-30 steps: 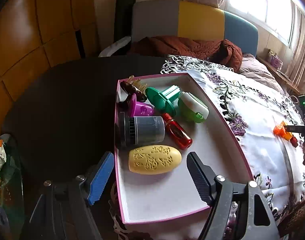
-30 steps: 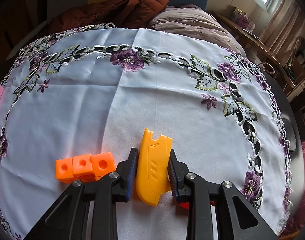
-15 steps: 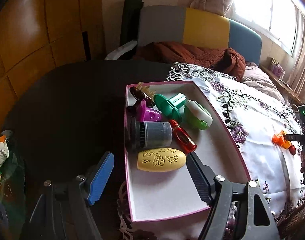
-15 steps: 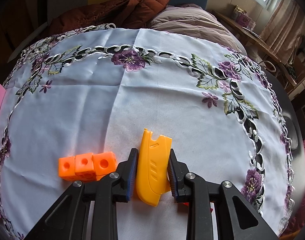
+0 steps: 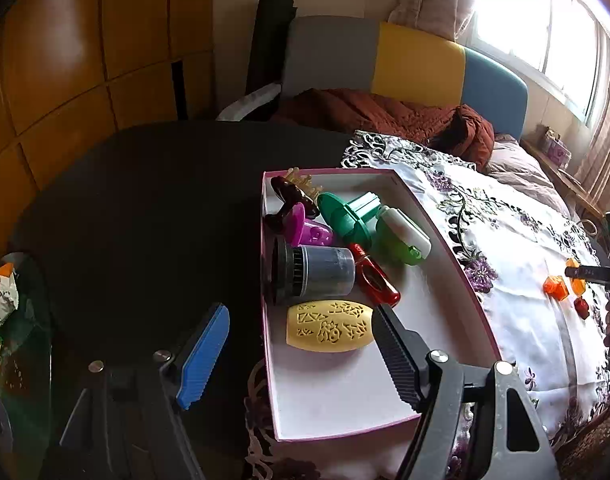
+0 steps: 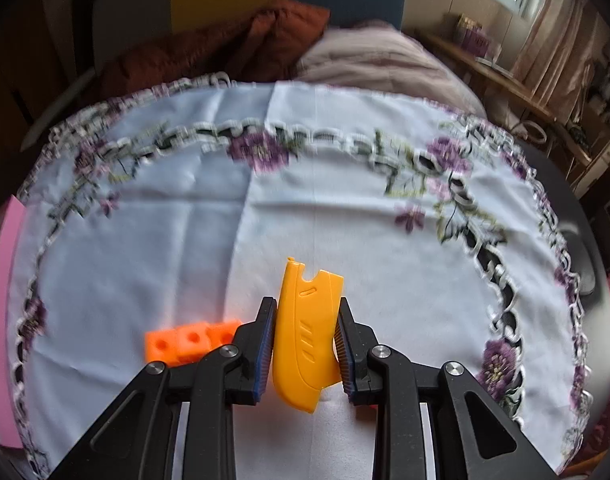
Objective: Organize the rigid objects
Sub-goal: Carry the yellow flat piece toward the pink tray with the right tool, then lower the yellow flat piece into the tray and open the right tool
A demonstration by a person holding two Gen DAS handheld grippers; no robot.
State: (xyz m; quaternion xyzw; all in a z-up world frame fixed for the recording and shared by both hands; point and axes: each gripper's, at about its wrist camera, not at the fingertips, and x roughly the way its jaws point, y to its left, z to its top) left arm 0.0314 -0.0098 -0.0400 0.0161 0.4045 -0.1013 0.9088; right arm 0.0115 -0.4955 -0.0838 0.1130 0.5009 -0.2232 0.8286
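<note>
Between the pads of the right tool sat the yellow plastic scraper, clamped on both flat sides, long axis running straight out along the fingers with its notched end pointing away. It looked lifted just clear of the embroidered tablecloth, though I couldn't swear to that. Just to its left, three joined orange cubes lay on the cloth, touching nothing.

The pink-edged box where everything seemed to be going was well off to the left of the scraper; only a sliver of its pink edge showed at the far left of the right wrist view. So my guess is the carry had to go leftward across the cloth, and the right hand was plainly the one for it, since it already had the piece.

The left tool hovered over the near end of the box with its jaws wide apart and easing slightly inward, nothing between them. Its dark finger was right beside the yellow patterned oval; whether it touched, I couldn't tell.
</note>
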